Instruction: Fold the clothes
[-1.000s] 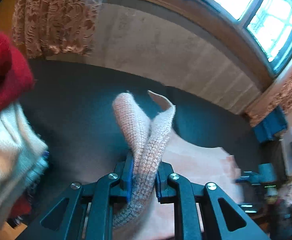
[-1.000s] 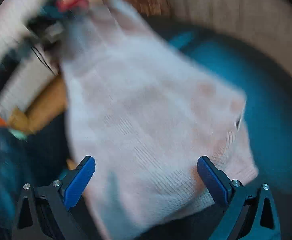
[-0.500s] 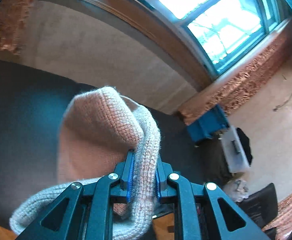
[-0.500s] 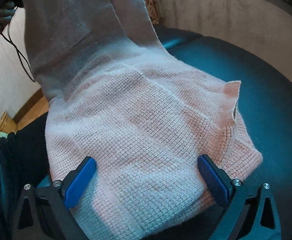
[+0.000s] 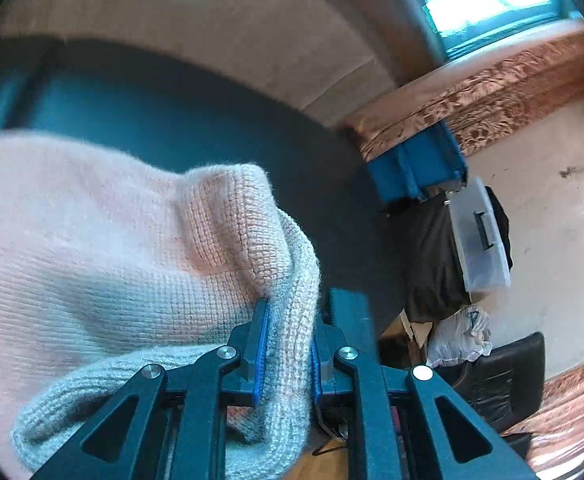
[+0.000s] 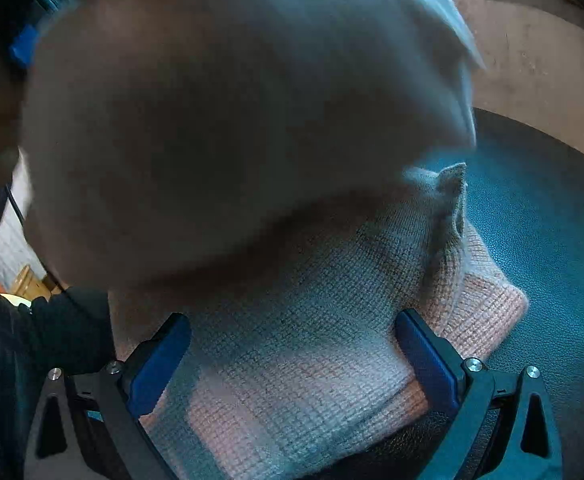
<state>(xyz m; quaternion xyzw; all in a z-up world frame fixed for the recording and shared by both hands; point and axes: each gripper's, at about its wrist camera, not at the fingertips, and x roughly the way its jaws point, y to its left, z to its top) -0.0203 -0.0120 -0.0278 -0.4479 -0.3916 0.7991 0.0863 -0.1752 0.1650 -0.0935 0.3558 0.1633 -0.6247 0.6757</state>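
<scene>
While the sweater (image 6: 312,380) lies on the dark seat (image 6: 552,248), a blurred fold of it lifted over the rest, the right gripper (image 6: 292,364) sits low with fingers spread wide either side of the knit — not clamping it. Left gripper (image 5: 285,344) pinches the ribbed hem. By the wall a clear bin (image 5: 478,240) stands on edge — contents unclear
</scene>
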